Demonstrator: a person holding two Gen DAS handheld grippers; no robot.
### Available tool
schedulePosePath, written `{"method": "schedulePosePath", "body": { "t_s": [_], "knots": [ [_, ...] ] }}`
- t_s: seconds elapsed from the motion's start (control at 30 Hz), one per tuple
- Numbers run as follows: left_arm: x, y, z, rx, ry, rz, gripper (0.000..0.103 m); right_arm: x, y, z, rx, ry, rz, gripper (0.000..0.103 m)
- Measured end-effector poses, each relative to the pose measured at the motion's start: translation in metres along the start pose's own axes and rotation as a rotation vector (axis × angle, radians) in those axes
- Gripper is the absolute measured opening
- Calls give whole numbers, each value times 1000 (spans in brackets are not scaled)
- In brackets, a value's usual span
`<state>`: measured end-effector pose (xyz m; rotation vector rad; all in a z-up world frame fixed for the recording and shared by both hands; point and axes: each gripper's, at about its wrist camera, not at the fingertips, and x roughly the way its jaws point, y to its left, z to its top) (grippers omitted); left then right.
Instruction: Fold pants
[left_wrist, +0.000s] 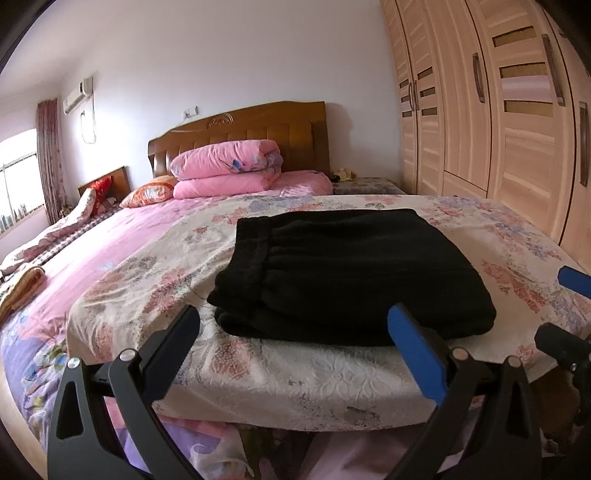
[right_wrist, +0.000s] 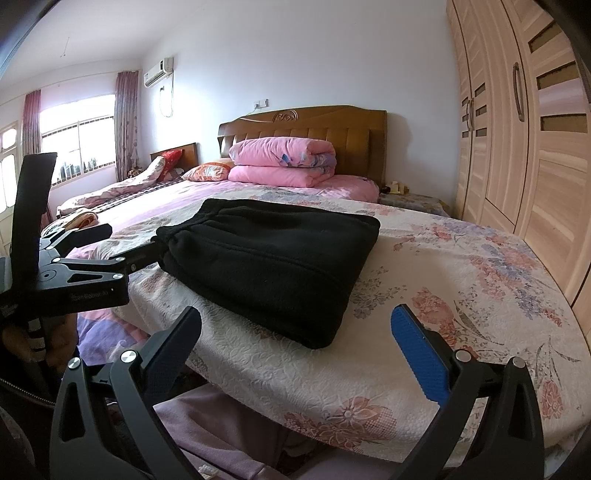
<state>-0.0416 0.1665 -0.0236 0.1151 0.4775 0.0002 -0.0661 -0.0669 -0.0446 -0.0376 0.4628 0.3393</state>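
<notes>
The black pants (left_wrist: 351, 273) lie folded in a thick rectangular stack on the cream floral bedspread (left_wrist: 288, 384), waistband towards the left. My left gripper (left_wrist: 295, 317) is open just short of the stack's near edge and holds nothing. In the right wrist view the same pants (right_wrist: 273, 266) lie ahead of my right gripper (right_wrist: 297, 315), which is open and empty near the bed's edge. The left gripper (right_wrist: 129, 243) shows there at the left, its black fingers (right_wrist: 142, 256) reaching the stack's left corner. A blue pad of the right gripper (left_wrist: 572, 280) peeks in at the far right.
A folded pink quilt (right_wrist: 282, 160) and an orange pillow (right_wrist: 207, 171) sit by the wooden headboard (right_wrist: 303, 122). A tall wooden wardrobe (right_wrist: 535, 147) runs along the bed's right side. A second bed with bedding (right_wrist: 122, 188) stands by the window at left.
</notes>
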Motion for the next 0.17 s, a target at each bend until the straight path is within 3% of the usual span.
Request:
{"method": "schedulePosePath", "body": {
  "t_s": [0.17],
  "knots": [
    [1,0,1,6,4,2,102,0,-1,1,-2,0,1,99]
  ]
}}
